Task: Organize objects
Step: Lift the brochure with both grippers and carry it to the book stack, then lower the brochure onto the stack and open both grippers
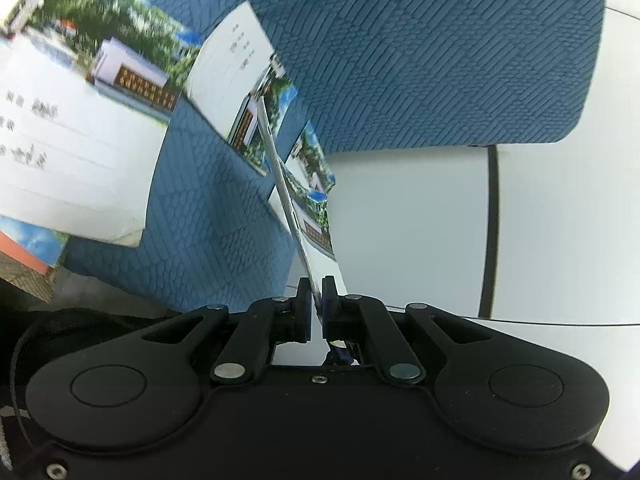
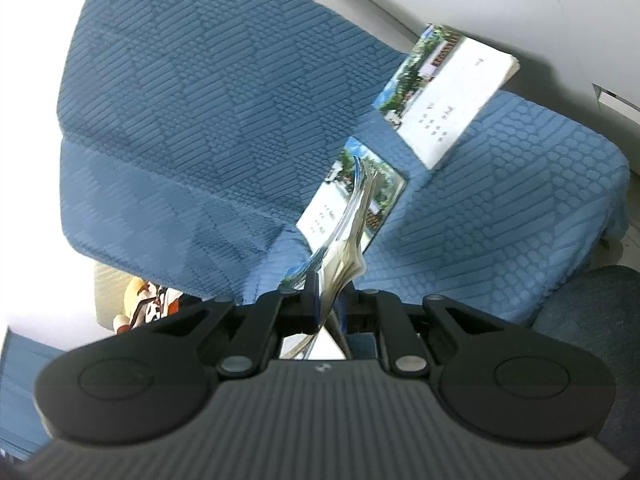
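My left gripper (image 1: pixel 316 284) is shut on a thin booklet (image 1: pixel 284 184), seen edge-on and held above the blue sofa (image 1: pixel 420 60). A large booklet (image 1: pixel 72 120) with a building photo fills the left, and another booklet (image 1: pixel 236 72) lies on the cushion behind the held one. My right gripper (image 2: pixel 328 280) is shut on a bundle of booklets (image 2: pixel 348 236) with fanned pages. In the right wrist view one booklet (image 2: pixel 332 208) lies on the sofa seat (image 2: pixel 500 208) behind the bundle, and another booklet (image 2: pixel 444 100) lies farther back.
The sofa backrest (image 2: pixel 200 100) rises at the left of the right wrist view. A white floor (image 1: pixel 400 220) with a dark seam (image 1: pixel 490 232) lies right of the sofa. A small toy figure (image 2: pixel 144 304) sits low at the left.
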The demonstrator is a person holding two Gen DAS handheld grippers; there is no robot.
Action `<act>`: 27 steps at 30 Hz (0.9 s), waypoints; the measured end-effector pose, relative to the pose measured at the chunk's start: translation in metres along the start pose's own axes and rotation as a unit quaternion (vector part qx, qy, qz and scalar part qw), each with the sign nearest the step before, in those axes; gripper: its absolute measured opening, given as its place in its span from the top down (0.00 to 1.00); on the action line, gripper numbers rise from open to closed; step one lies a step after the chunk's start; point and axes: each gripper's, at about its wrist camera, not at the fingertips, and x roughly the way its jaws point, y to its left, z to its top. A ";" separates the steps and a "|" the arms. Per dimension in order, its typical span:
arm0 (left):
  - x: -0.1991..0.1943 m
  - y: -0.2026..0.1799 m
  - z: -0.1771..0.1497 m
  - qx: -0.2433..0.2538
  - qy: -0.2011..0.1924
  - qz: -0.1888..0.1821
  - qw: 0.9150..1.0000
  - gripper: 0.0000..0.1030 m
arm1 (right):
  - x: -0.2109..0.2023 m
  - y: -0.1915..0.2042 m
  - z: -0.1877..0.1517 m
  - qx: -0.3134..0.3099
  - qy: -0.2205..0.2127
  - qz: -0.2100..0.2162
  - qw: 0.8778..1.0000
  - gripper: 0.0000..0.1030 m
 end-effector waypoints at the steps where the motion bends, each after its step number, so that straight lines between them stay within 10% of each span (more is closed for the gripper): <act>1: -0.004 -0.002 0.001 0.003 -0.003 -0.003 1.000 0.96 | 0.000 0.004 -0.002 -0.004 0.000 0.002 1.000 0.88; 19: -0.103 -0.010 0.026 0.030 -0.082 -0.035 0.996 0.96 | 0.026 0.094 -0.030 -0.089 0.018 0.044 0.995 0.87; 27: -0.144 0.012 0.046 0.075 -0.124 0.022 0.989 0.94 | 0.063 0.121 -0.067 -0.135 0.047 0.036 0.989 0.87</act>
